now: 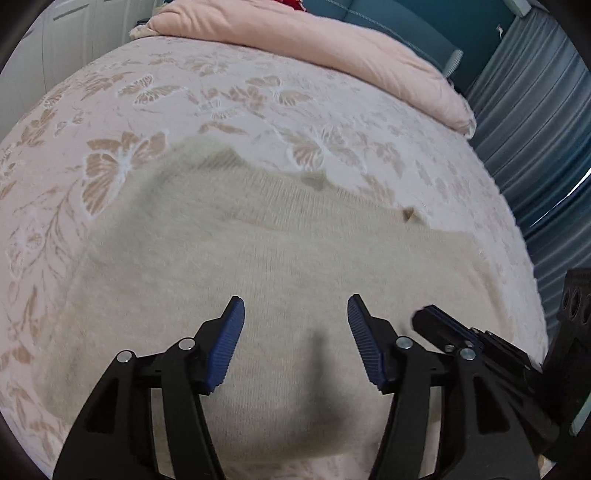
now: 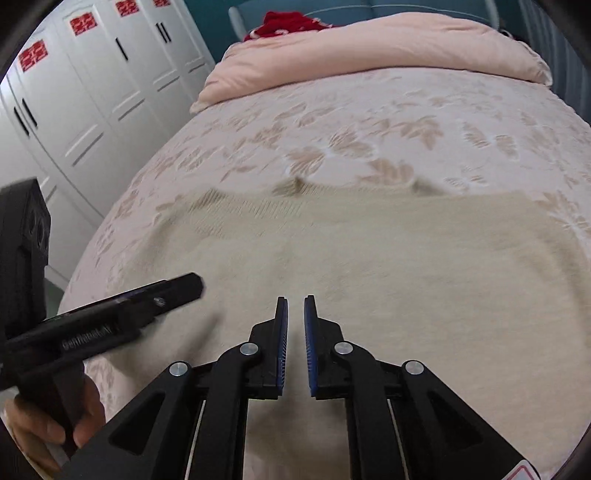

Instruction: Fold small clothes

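A cream knitted garment (image 1: 258, 258) lies spread flat on the bed, filling the near half of both views (image 2: 369, 251). My left gripper (image 1: 295, 306) hovers over its near part, open, with nothing between the blue pads. It also shows from the side in the right wrist view (image 2: 195, 284), with a hand (image 2: 44, 424) holding its grip. My right gripper (image 2: 295, 298) is over the same garment just to the right, its pads almost together with only a thin gap and no cloth in it. Its tip enters the left wrist view at the right (image 1: 421, 317).
The bedspread (image 1: 221, 96) is pale pink with butterfly patterns. A folded pink duvet (image 2: 369, 48) lies across the far end with a red item (image 2: 288, 22) behind it. White wardrobe doors (image 2: 92, 92) stand on the left and a blue curtain (image 1: 535, 122) hangs on the right.
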`<state>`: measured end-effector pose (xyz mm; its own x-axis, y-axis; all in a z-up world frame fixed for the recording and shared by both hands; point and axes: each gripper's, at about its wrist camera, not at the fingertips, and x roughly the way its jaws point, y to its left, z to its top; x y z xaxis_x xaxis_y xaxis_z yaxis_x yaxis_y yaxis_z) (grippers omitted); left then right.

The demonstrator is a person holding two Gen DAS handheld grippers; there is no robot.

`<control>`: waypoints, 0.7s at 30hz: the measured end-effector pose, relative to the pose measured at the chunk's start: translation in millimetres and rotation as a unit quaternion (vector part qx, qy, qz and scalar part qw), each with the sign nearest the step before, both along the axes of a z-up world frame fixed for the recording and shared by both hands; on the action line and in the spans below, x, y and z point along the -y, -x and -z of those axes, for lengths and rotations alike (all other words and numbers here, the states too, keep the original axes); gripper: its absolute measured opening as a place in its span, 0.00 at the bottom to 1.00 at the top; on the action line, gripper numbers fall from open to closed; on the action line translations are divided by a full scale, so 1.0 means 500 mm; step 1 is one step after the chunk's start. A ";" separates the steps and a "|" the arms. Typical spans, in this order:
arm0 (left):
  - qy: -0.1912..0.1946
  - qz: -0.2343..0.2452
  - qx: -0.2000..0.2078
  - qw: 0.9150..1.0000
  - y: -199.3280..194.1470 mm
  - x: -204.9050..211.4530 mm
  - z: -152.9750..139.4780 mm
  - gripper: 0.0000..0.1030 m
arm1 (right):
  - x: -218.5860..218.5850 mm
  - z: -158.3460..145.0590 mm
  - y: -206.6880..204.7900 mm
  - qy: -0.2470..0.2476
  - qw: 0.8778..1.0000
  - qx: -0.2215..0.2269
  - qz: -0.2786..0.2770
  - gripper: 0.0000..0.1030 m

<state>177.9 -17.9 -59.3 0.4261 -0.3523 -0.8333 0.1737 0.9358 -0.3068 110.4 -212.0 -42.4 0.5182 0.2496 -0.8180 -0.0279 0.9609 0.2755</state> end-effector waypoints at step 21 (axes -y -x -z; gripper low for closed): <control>-0.044 -0.019 0.041 0.998 0.094 -0.111 -0.056 0.69 | 0.392 -0.024 0.236 0.022 0.955 -0.003 0.294 0.32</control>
